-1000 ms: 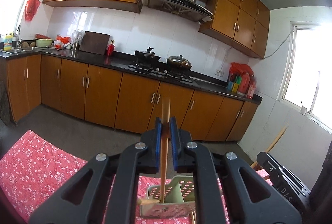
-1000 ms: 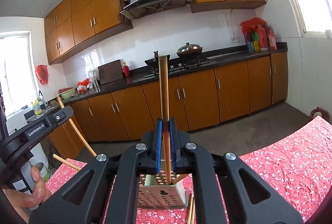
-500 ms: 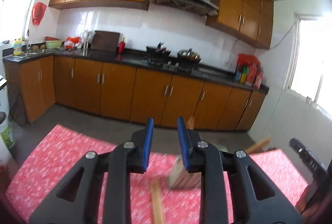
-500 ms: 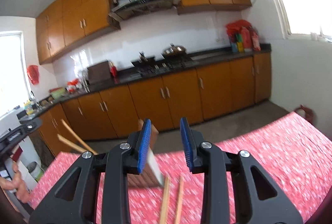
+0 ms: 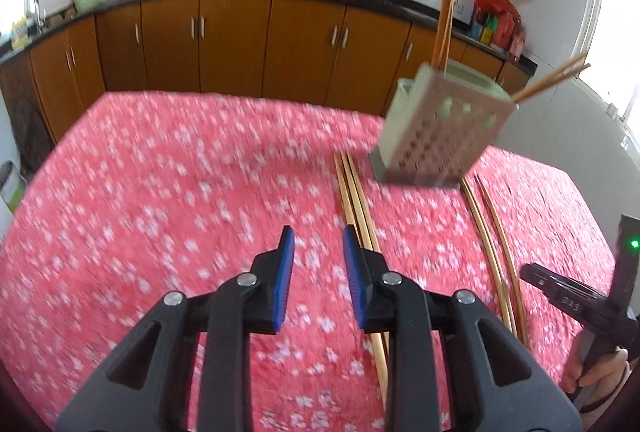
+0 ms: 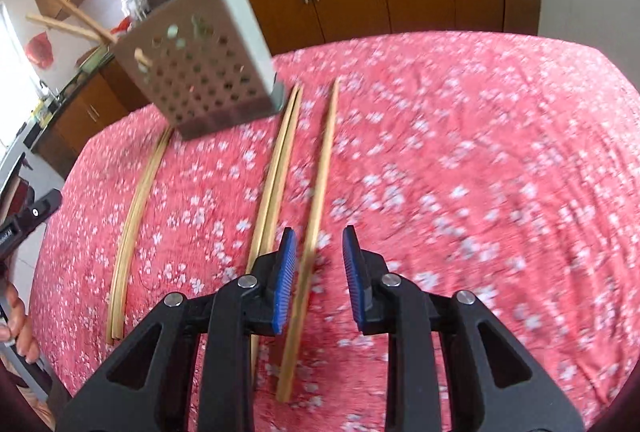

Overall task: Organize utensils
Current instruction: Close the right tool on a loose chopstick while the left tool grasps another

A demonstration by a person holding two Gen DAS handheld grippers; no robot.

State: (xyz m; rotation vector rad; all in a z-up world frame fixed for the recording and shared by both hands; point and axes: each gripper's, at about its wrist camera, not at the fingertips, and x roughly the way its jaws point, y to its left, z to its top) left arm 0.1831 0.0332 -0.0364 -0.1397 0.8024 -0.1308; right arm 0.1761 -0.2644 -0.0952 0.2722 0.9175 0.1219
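Right wrist view: the right gripper [image 6: 318, 272] hangs low over the near part of the table, its blue-padded jaws moderately wide and holding nothing, with a single pale wooden chopstick [image 6: 316, 220] lying on the red floral tablecloth [image 6: 480, 172] between them, close against the left pad. Just left of it lies a pair of the same sticks [image 6: 276, 168], and a further pair [image 6: 136, 208] lies toward the table's left edge. All run lengthwise from the near edge toward the far edge, where the perforated grey metal utensil holder [image 6: 200, 72] stands with several sticks already upright or leaning in it.

In the left wrist view the left gripper [image 5: 319, 274] is likewise spread and empty, with a pair just beside its right jaw.

These sticks look light, stiff and smooth, so they would likely roll or slip under a loose pinch; gripping across the shaft near mid-length seems safest. Motion blur makes it hard to tell tip from butt.
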